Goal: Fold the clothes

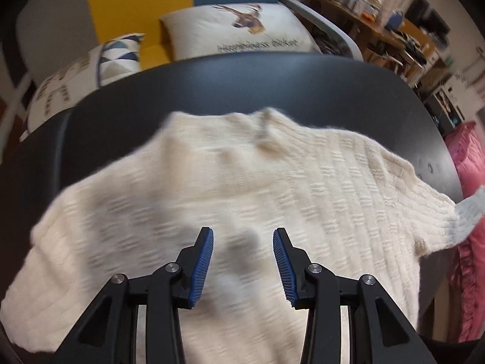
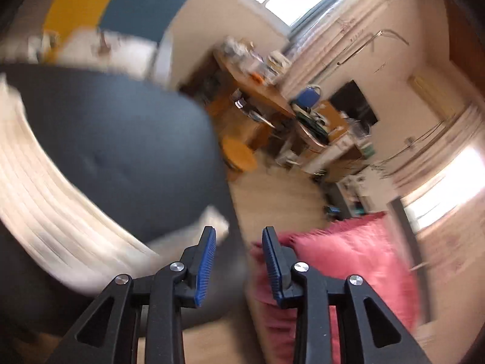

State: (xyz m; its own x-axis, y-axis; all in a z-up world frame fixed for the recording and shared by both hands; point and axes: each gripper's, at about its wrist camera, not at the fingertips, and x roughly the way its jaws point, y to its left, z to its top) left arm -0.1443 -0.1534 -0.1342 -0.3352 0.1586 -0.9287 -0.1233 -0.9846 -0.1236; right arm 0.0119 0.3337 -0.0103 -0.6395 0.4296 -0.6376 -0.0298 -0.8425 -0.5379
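A cream ribbed knit sweater (image 1: 230, 200) lies spread across a round black table (image 1: 272, 88), one sleeve trailing off the right edge, as the left gripper (image 1: 243, 236) hangs above it with its blue-padded jaws wide and empty. The right gripper (image 2: 239, 233), jaws also apart and holding nothing, points past the table's right rim toward a pink ruffled cushion (image 2: 348, 261). Beyond the table's far side, a white bird-print pillow (image 1: 242, 30) carries blurred lettering that cannot be read with certainty.
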